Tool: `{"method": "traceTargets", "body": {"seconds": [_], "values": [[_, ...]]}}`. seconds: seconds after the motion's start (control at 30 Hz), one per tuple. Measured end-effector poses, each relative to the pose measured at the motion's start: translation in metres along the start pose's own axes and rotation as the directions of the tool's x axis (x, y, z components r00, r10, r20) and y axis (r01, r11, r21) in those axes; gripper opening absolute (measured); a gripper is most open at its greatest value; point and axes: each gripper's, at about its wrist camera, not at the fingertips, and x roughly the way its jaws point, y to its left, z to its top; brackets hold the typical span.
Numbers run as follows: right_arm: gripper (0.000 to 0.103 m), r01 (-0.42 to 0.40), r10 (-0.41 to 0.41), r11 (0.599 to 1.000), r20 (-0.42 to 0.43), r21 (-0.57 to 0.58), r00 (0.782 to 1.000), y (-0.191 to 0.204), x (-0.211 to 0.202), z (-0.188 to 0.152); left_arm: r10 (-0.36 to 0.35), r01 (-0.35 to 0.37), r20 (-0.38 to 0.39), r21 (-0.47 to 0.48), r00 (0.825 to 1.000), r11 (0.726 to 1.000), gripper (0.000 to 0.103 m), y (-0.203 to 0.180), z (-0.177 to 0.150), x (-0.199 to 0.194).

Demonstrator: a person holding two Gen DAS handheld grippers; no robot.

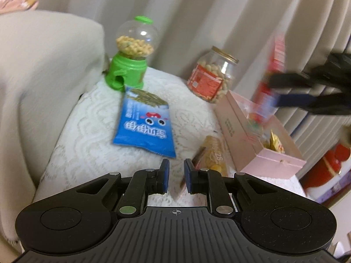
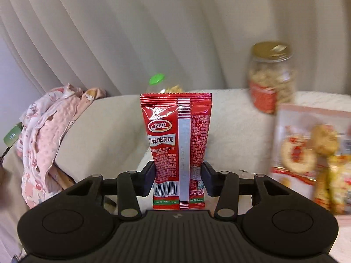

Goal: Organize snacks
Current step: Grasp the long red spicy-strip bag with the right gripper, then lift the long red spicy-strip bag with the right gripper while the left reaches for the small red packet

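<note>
Right gripper clamped on a red foil snack packet with white lettering, pads pressing both side edges near the lower end so the film waists in between them. Packet held upright, long axis running away from the wrist, crimped top edge free and uppermost, clear of the white lace-covered tabletop. From the left wrist view, same packet blurred but readable above the open pink cardboard box, pinched from the right-hand side of that picture.

Left gripper nearly pressed together, only a narrow gap between its blue pads and nothing in it, hovering low over the near edge of the table. Just beyond it: a blue snack bag with a cartoon face lying flat, and a small yellowish biscuit pack leaning against the box wall.

Deciding relation, as a judgement: box directly below and slightly ahead of the held packet, box's long axis running away from the left wrist camera toward the clear peanut jar with a gold lid. Right hand plainly the nearer one. Likely need: turning the packet's length along the box before lowering, since wrapped snacks already crowd the interior. Green-based plastic candy dispenser well apart at the far side.
</note>
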Motion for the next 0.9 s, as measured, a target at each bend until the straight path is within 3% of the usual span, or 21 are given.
{"method": "traceTargets", "body": {"seconds": [0.17,0.3,0.37,0.5,0.67,0.8,0.9], "values": [[0.045,0.105,-0.105,0.994,-0.010,0.020,0.994,-0.041,-0.051,-0.039,0.035,-0.032,-0.066,0.047,0.997,0.998,0.018,-0.010,0.003,0.023],[0.045,0.271,-0.271,0.963,-0.021,-0.004,0.962,-0.074,-0.078,-0.083,0.048,-0.043,-0.107,0.052,0.993,0.998,0.019,-0.016,-0.002,0.043],[0.045,0.311,-0.311,0.950,-0.043,-0.002,0.949,-0.091,-0.080,-0.101,0.069,-0.065,-0.111,0.038,0.991,0.997,0.019,-0.017,-0.001,0.051],[0.049,0.341,-0.339,0.940,-0.065,0.012,0.938,-0.115,-0.073,-0.134,0.109,-0.110,-0.082,-0.008,0.991,0.994,0.019,-0.012,0.007,0.057],[0.068,0.355,-0.355,0.935,-0.011,-0.010,0.935,-0.113,-0.053,-0.155,0.147,-0.149,-0.061,-0.045,0.987,0.988,0.019,-0.007,0.019,0.070],[0.075,0.376,-0.377,0.925,-0.003,-0.048,0.926,-0.111,-0.031,-0.170,0.159,-0.160,-0.062,-0.009,0.985,0.987,0.019,-0.015,0.021,0.074],[0.081,0.413,-0.409,0.906,0.057,-0.095,0.911,-0.101,-0.026,-0.181,0.139,-0.140,-0.078,0.000,0.987,0.990,0.019,-0.016,0.019,0.069]]}}
